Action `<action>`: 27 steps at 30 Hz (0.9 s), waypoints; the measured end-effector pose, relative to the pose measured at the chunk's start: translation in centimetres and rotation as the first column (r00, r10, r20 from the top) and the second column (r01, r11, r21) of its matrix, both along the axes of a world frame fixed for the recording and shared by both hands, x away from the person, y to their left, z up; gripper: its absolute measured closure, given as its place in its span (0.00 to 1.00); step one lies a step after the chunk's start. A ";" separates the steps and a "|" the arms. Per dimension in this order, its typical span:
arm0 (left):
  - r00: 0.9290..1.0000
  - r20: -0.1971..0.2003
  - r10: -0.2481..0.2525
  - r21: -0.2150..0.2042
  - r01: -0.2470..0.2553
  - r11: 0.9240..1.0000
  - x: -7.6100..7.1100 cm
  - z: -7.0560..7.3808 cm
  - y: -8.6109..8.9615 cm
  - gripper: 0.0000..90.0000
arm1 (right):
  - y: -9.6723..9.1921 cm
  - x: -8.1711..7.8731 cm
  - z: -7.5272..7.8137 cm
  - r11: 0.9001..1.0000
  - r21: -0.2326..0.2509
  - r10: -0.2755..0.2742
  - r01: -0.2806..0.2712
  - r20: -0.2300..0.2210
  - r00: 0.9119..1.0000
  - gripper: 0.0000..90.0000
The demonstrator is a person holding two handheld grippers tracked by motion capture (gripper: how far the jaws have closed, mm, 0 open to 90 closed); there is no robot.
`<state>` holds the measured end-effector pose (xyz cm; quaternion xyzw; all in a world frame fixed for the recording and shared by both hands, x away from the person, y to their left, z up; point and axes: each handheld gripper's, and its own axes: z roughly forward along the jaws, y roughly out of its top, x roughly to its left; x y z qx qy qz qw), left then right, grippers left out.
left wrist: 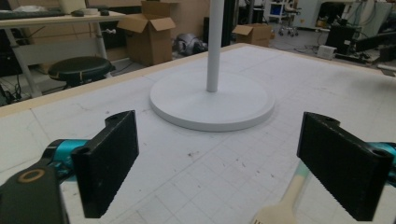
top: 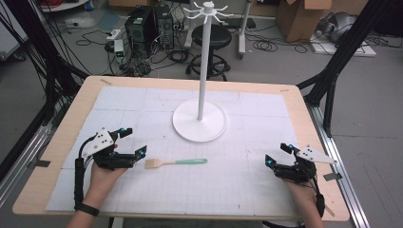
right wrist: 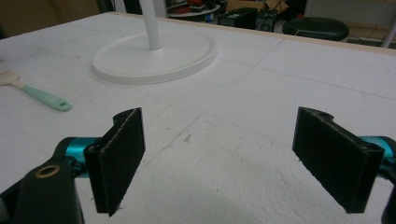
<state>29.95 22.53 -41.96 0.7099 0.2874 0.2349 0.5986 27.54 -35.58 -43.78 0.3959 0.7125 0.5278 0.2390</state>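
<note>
A small brush (top: 175,163) with a mint-green handle and pale bristles lies flat near the table's middle front. My left gripper (top: 132,142) rests open on the table just left of the bristle end. In the left gripper view the bristles (left wrist: 276,213) show low beside the right jaw, with nothing between the jaws. My right gripper (top: 278,154) sits open at the front right, well apart from the brush. The right gripper view shows the brush (right wrist: 35,94) far off at the left. A white stand (top: 200,118) with a tall pole rises behind the brush.
The stand's round base (left wrist: 212,105) sits on a white gridded mat (top: 228,190) that covers the wooden table (top: 66,118). The stand's top bears several hook arms (top: 207,10). Black frame posts (top: 328,80) flank the table. A stool and boxes stand on the floor beyond.
</note>
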 end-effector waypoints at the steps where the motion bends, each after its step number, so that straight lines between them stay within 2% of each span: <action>1: 1.000 0.000 0.000 0.002 0.000 1.000 0.0 0.0 0.0 0.13 | -0.1 0.0 0.0 1.000 0.001 0.000 0.000 -0.002 1.000 0.18; 10: 1.000 0.002 -0.025 0.024 0.025 0.999 -0.2 0.3 -0.3 0.13 | 0.0 0.0 0.0 1.000 0.000 0.001 -0.001 -0.003 1.000 0.18; 21: 0.999 -0.002 -0.038 0.020 0.038 0.999 -0.3 0.4 -0.4 0.11 | 0.1 0.1 0.1 1.000 0.005 0.002 -0.002 -0.002 1.000 0.18; 27: 0.999 -0.002 -0.053 0.048 0.053 0.997 -0.3 0.5 -0.9 0.07 | 0.1 0.2 0.1 1.000 0.002 0.004 -0.004 -0.001 1.000 0.18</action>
